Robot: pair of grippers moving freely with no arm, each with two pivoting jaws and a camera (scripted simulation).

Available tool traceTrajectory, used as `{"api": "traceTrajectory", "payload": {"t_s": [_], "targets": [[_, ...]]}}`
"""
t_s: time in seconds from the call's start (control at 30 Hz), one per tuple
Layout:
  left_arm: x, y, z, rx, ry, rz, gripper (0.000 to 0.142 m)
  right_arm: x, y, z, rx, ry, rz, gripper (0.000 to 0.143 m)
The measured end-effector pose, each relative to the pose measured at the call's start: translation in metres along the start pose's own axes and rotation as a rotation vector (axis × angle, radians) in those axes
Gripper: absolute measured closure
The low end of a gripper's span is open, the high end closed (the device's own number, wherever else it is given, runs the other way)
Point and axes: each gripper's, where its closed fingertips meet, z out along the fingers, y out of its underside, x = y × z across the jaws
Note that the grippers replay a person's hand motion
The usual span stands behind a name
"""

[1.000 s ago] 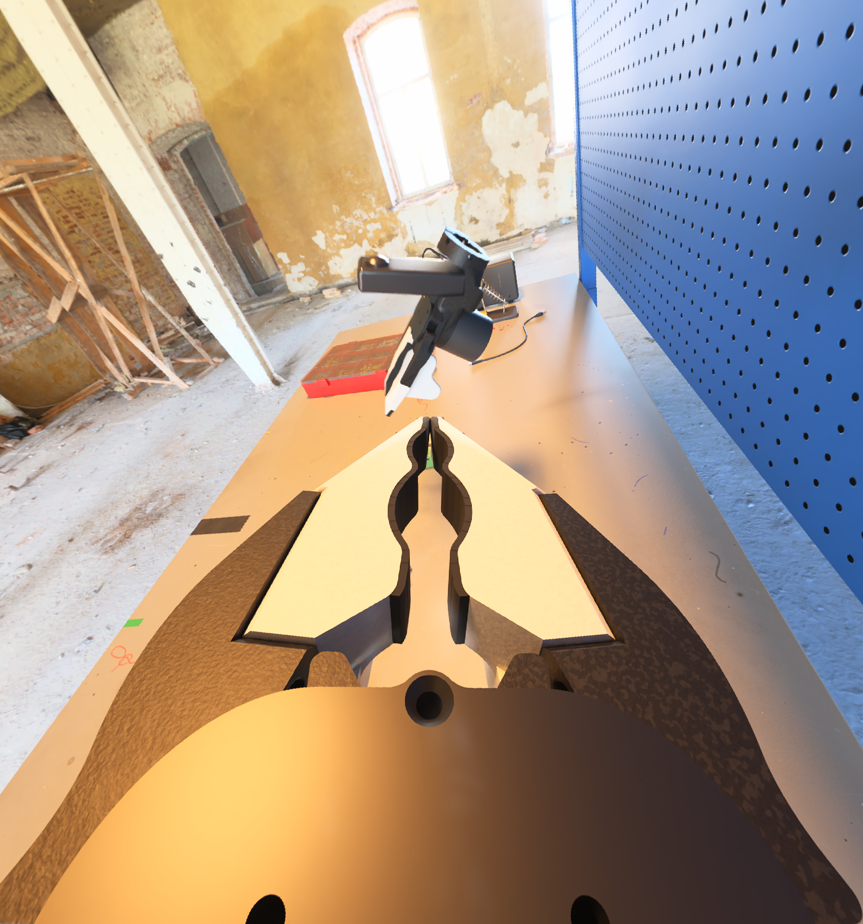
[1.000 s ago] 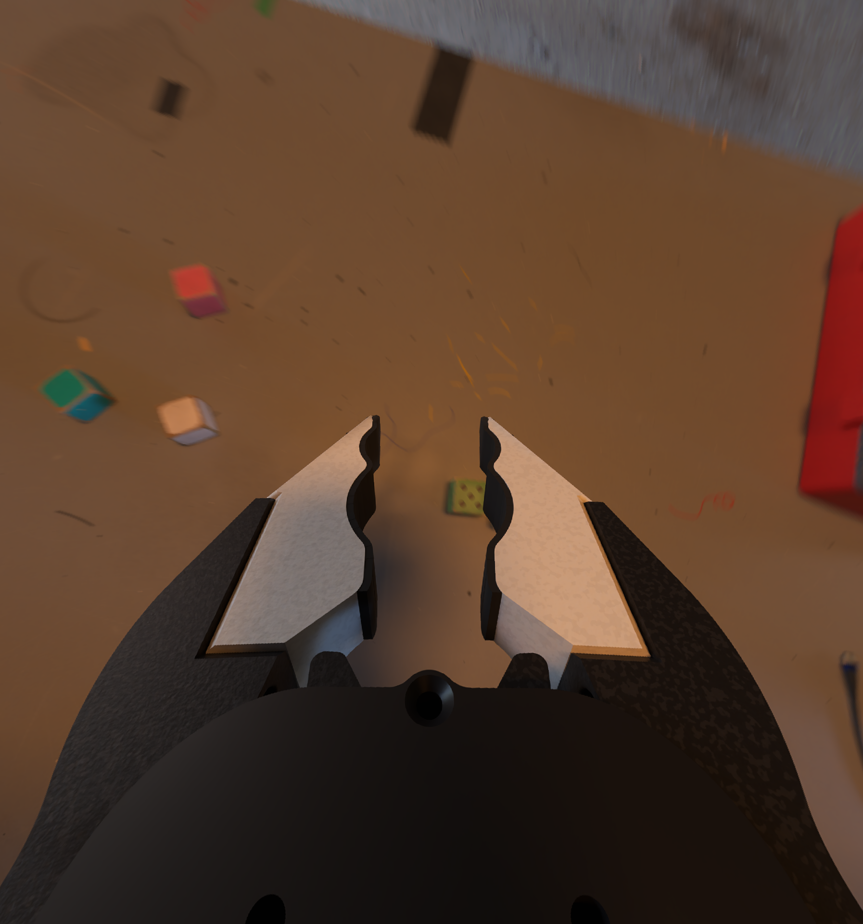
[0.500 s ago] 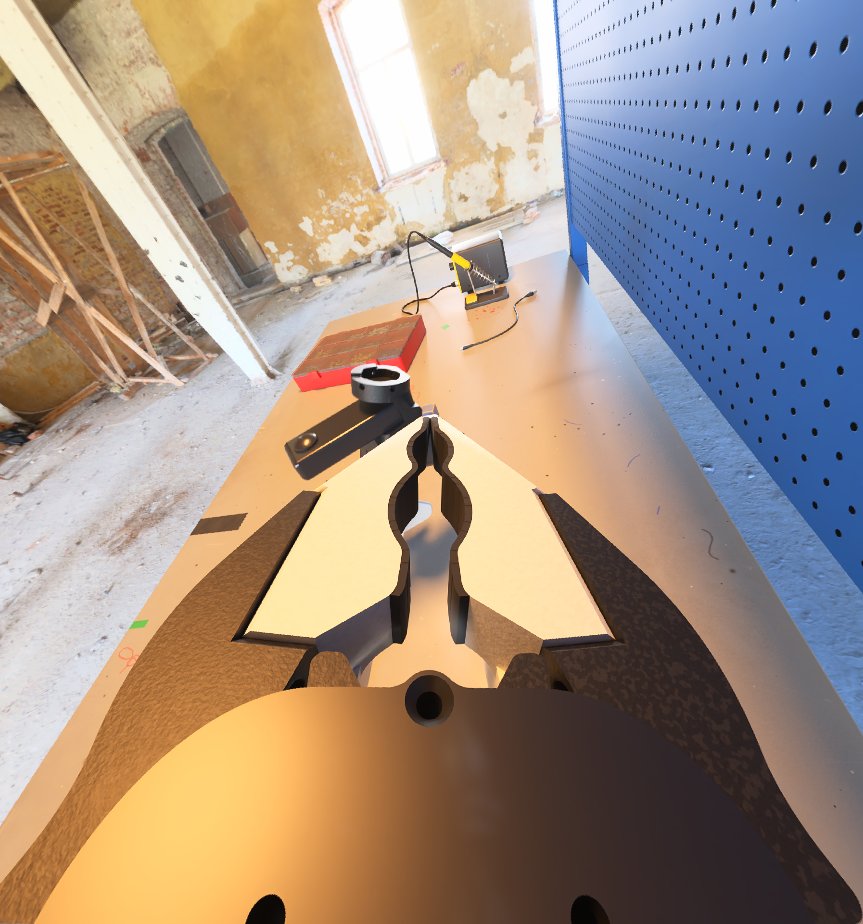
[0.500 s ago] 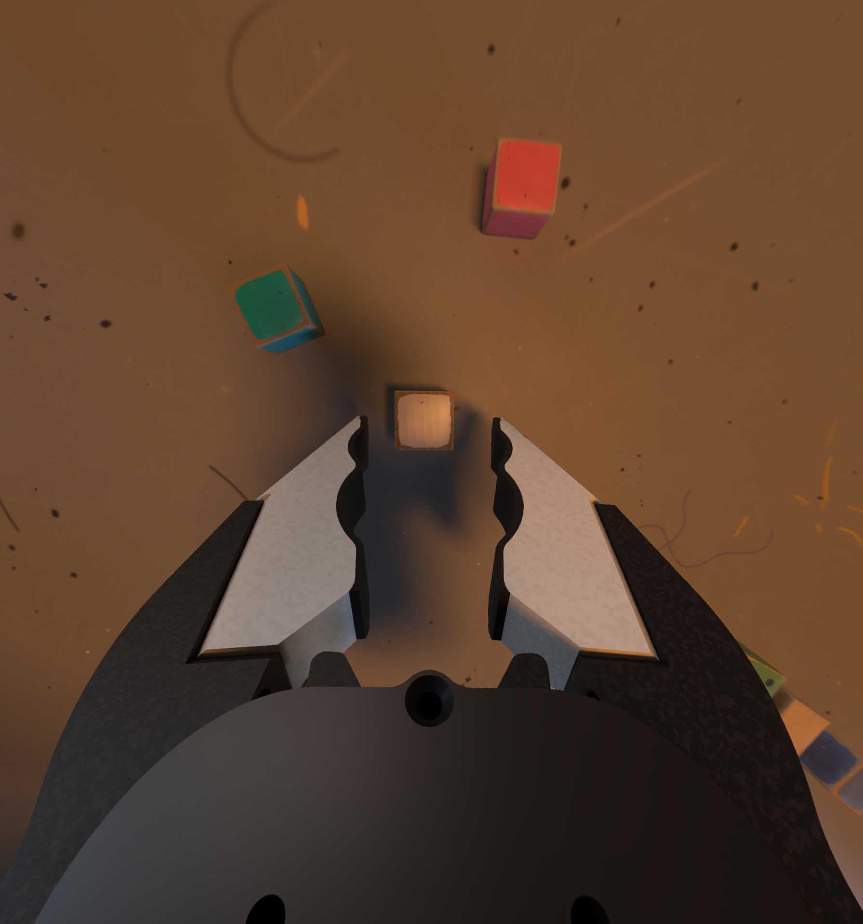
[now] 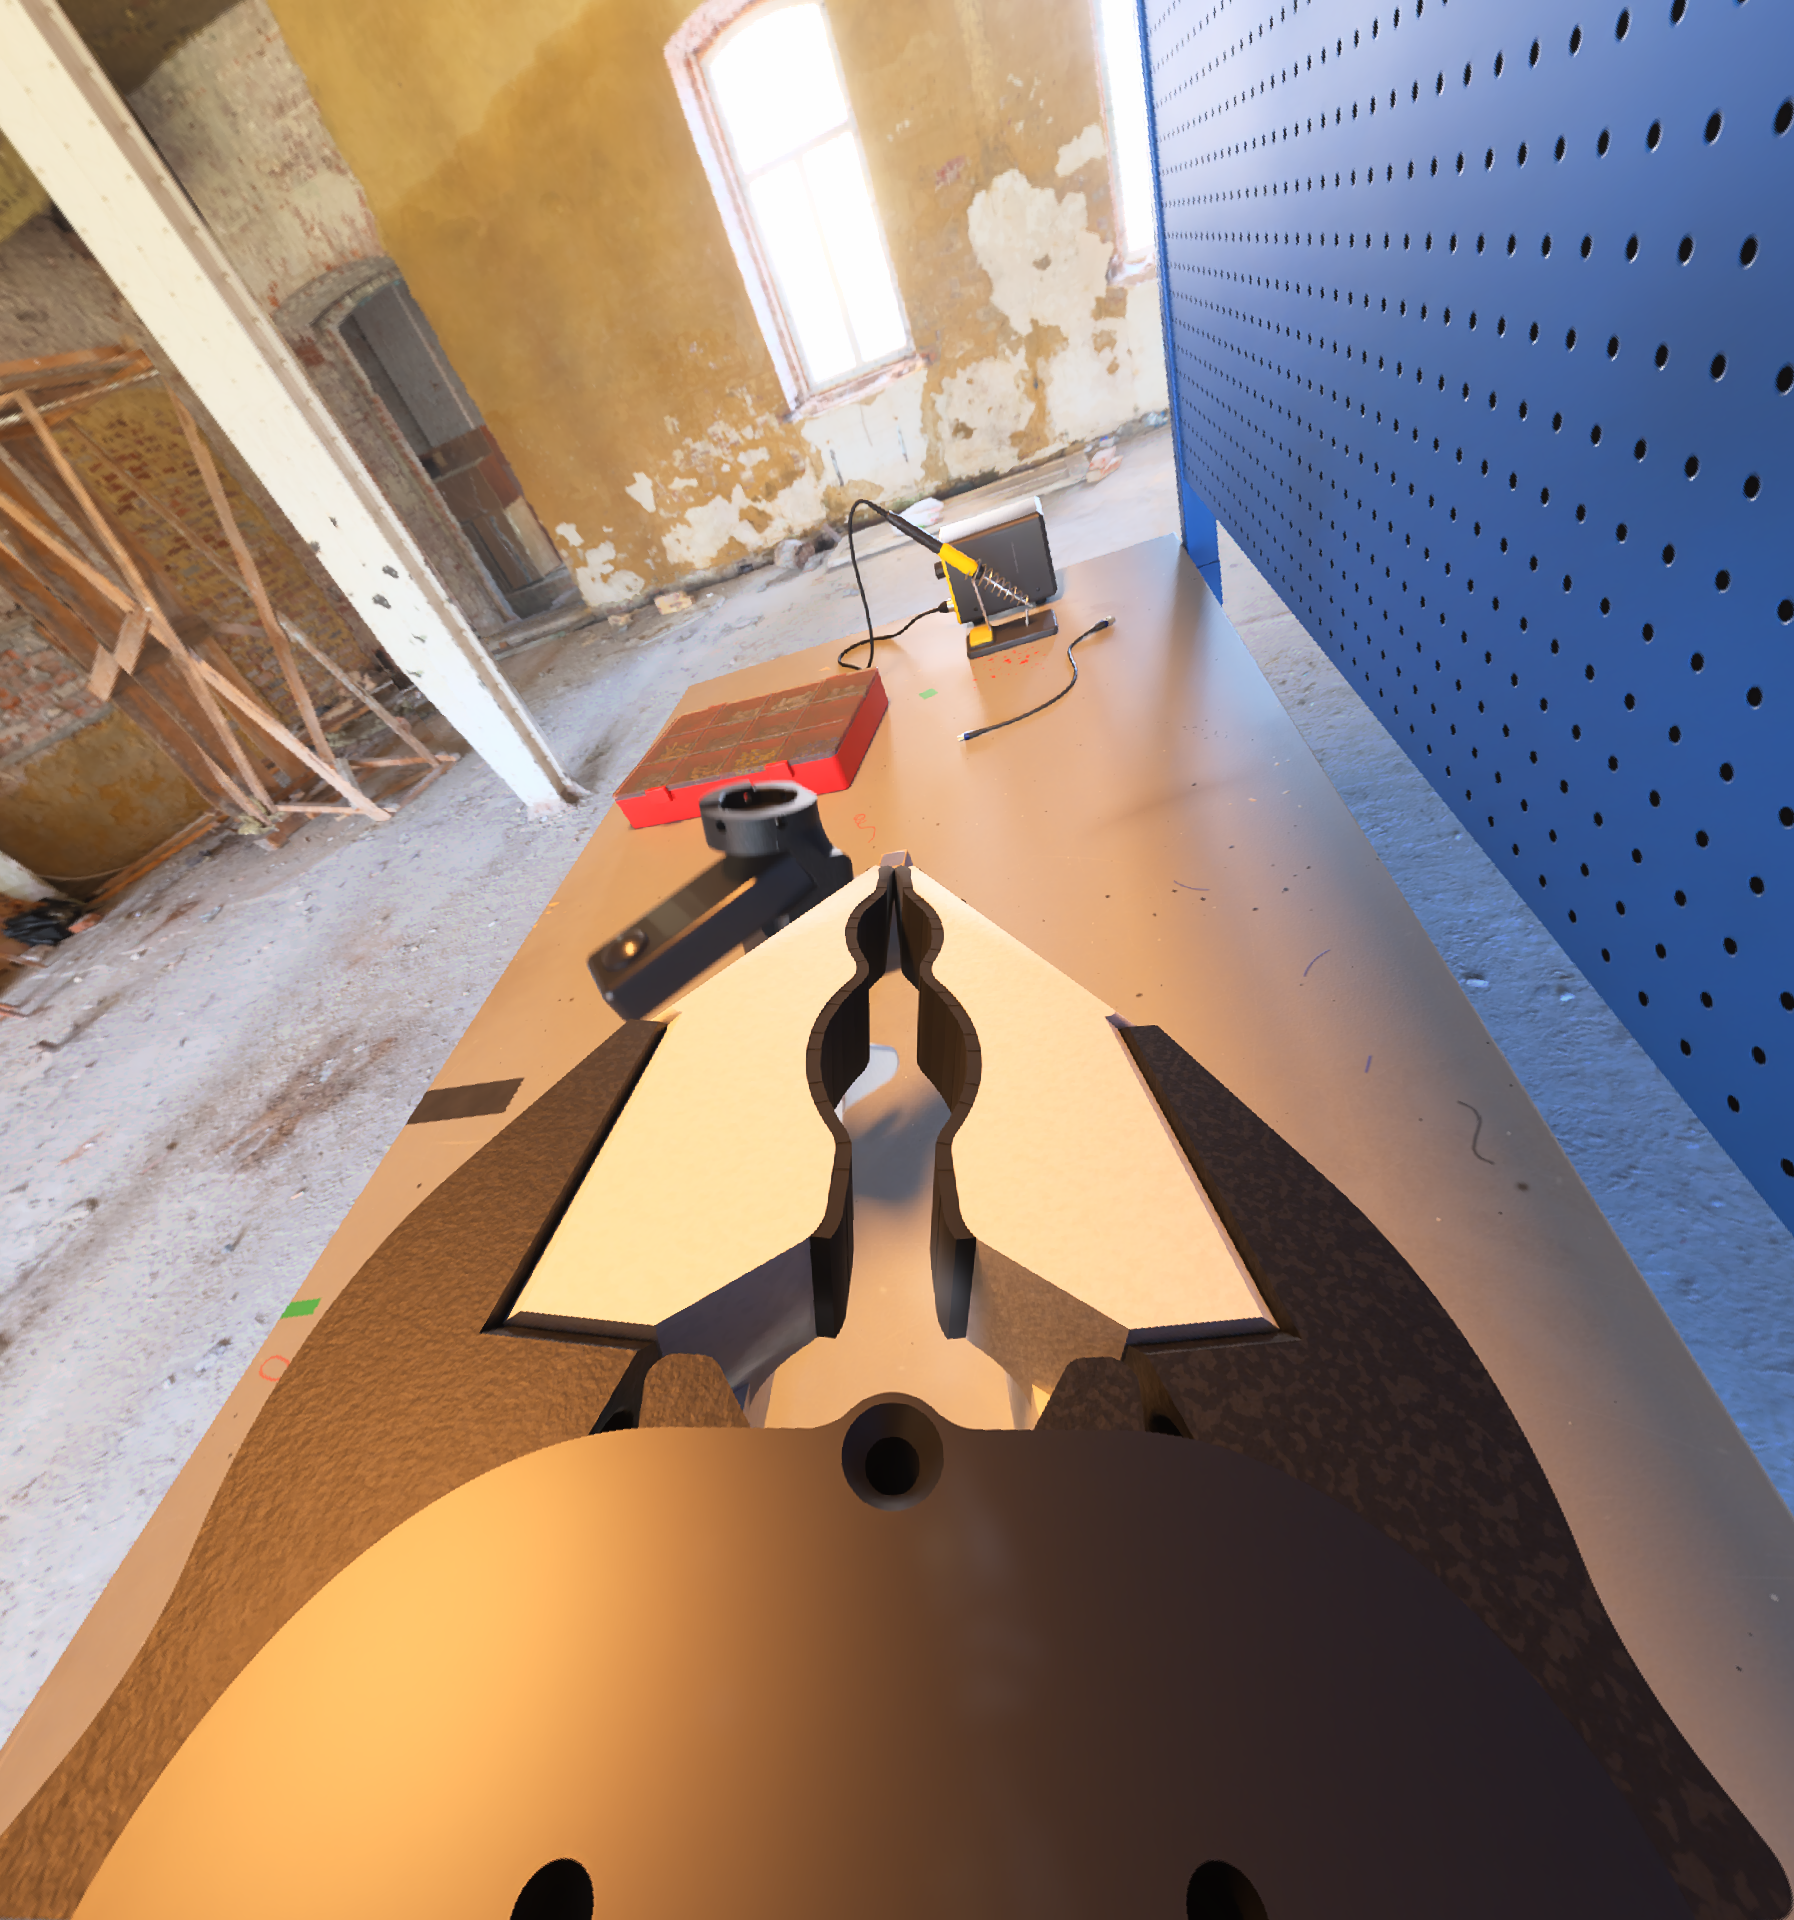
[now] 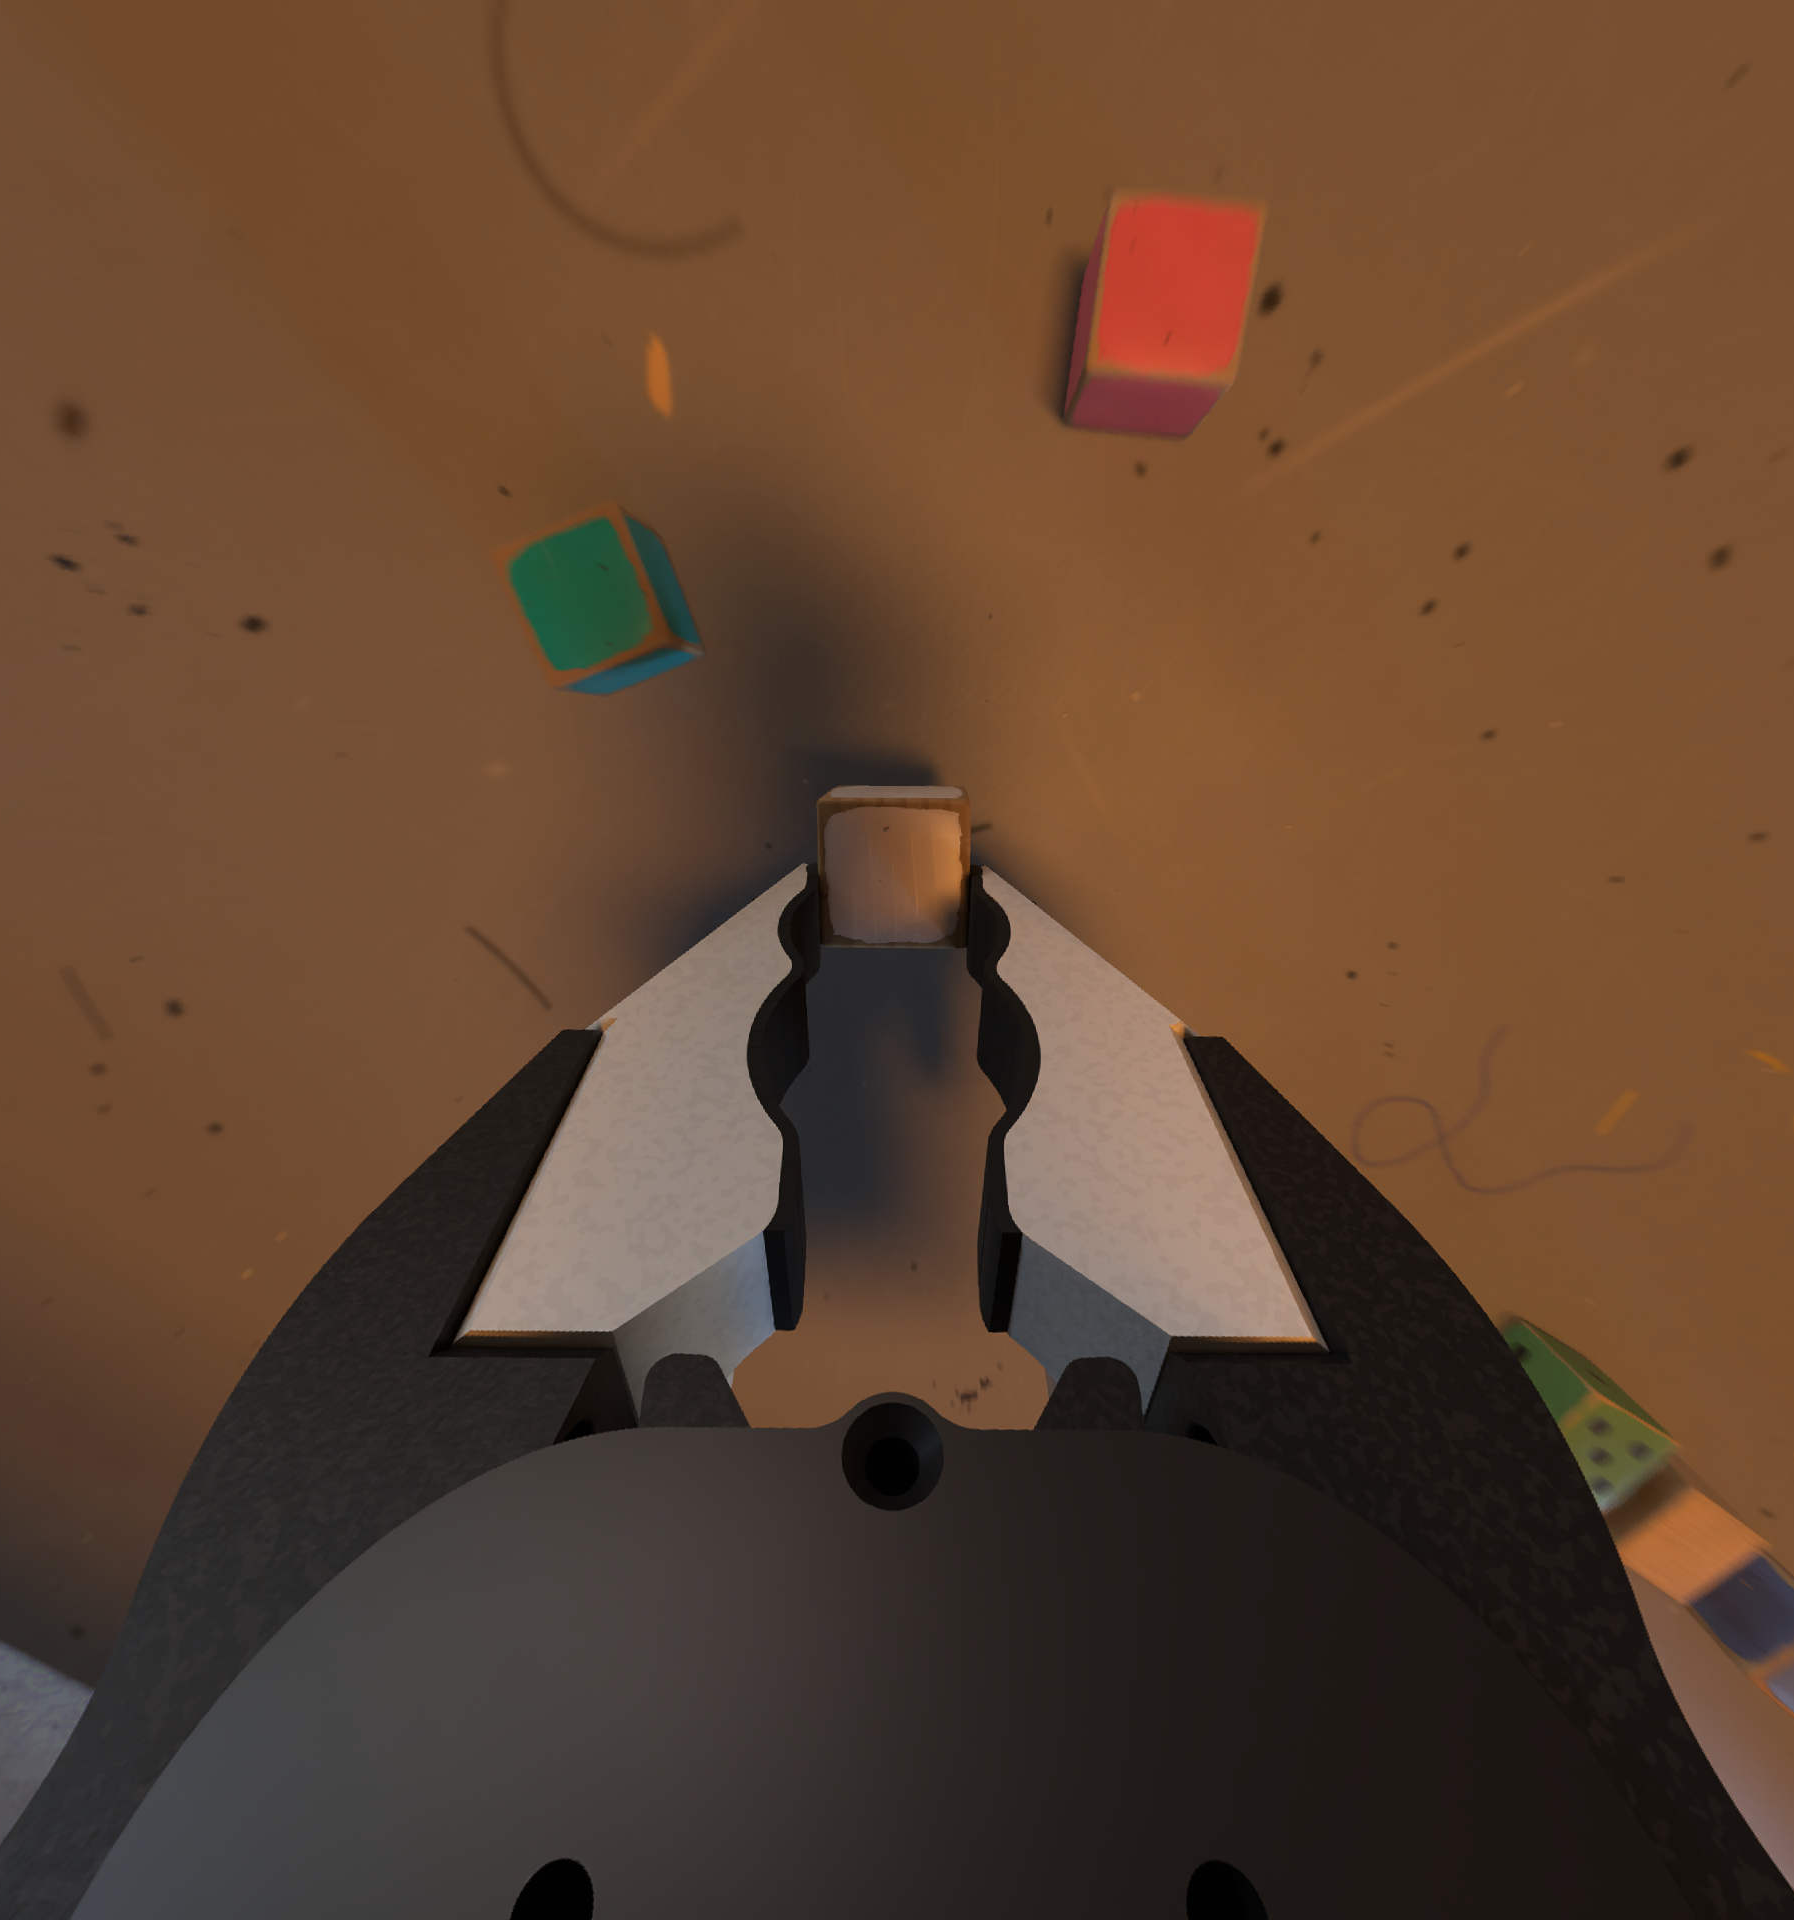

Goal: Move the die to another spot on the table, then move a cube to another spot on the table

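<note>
A green block (image 6: 592, 597) and red block (image 6: 1163, 307) lay beyond the right gripper (image 6: 893, 883), which clasped a pale, worn-edged cube (image 6: 891, 878), the left gripper (image 5: 895, 864) closed empty.

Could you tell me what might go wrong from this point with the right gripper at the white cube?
The right gripper has only its fingertips on the white cube, so it may slip out during a lift. The green cube and red cube stand beyond it and could be knocked.

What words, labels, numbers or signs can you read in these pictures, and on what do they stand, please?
None can be read.
Green die: dots only, blurred.
Red scribble on the table: too small to read.
White cube in the right tongs: blank.
</note>
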Motion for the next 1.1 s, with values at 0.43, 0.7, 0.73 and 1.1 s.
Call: {"api": "traceTrajectory", "payload": {"t_s": [0.43, 0.7, 0.73, 1.1], "targets": [[0.001, 0.004, 0.007, -0.023, 0.003, -0.004, 0.142, 0.092, 0.008, -0.232, 0.213, 0.248, 0.113, 0.116], [0.004, 0.003, 0.009, -0.024, 0.008, 0.000, 0.142, 0.170, 0.140, -0.193, 0.076, 0.289, 0.396, 0.116], [0.004, 0.003, 0.009, -0.024, 0.009, -0.001, 0.142, 0.174, 0.155, -0.179, 0.052, 0.276, 0.421, 0.116], [0.005, 0.005, 0.013, -0.031, 0.019, -0.005, 0.142, 0.180, 0.223, -0.074, -0.073, 0.271, 0.580, 0.116]]}}
